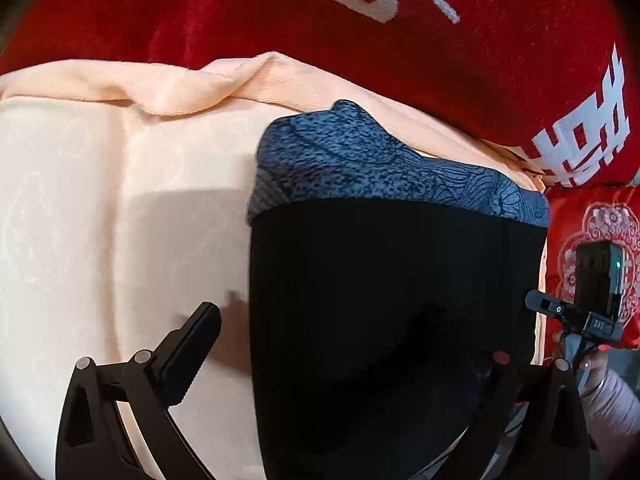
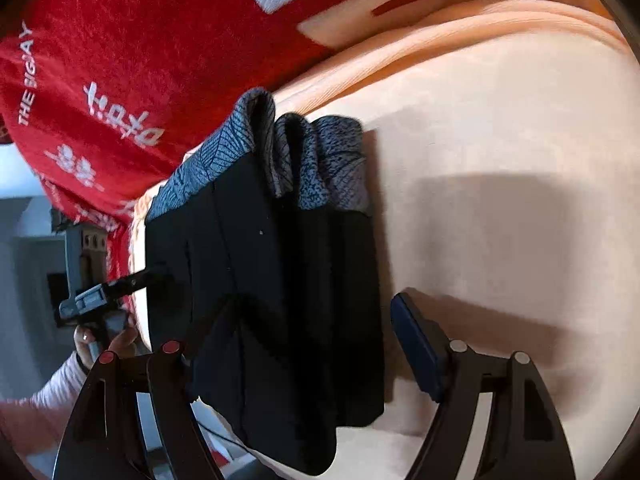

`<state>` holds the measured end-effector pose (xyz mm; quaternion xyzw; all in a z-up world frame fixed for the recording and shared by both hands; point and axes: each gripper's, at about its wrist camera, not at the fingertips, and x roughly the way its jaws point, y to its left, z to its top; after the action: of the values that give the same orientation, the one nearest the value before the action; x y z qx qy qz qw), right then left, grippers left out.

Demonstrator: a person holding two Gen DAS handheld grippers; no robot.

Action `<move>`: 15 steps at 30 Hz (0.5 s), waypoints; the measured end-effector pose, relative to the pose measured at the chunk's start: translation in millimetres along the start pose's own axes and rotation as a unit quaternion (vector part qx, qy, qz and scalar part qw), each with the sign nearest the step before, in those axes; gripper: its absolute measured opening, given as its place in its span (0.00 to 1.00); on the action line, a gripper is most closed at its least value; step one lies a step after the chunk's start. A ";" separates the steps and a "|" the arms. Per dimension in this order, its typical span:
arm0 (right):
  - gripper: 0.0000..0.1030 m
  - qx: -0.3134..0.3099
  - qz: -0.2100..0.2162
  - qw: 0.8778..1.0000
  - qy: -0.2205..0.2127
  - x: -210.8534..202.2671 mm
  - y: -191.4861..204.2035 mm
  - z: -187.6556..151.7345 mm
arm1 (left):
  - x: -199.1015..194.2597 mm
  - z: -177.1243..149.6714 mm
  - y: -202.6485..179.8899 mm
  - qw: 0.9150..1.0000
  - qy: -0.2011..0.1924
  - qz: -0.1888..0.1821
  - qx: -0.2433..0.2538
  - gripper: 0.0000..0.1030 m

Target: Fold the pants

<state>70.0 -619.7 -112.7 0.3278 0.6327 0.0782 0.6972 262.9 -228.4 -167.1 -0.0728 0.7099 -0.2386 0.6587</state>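
Black pants lie folded on the peach bed cover, grey patterned band toward the red blanket. Left gripper spread wide over them; right gripper likewise wide, straddling their edge. Only the left view shows the red patterned cushion.

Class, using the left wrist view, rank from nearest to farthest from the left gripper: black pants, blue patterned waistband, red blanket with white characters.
1. Black pants, between its open fingers.
2. Blue patterned waistband, beyond, centre.
3. Red blanket with white characters, top, farthest from the left gripper.
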 end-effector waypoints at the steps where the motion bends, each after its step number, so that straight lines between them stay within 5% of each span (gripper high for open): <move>1: 0.79 -0.004 0.009 1.000 0.005 2.1 -0.3 2.2 | 1.8 1.0 -0.7 1.000 0.001 -0.003 0.001 0.99; 15: 0.81 -0.008 0.070 0.997 0.025 16.6 -9.2 15.8 | 31.0 10.4 -16.7 1.000 0.009 -0.028 -0.011 1.00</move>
<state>85.0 -623.7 -131.8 0.3632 0.6251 0.1401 0.6765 265.7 -258.5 -187.9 -0.0976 0.7162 -0.2499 0.6443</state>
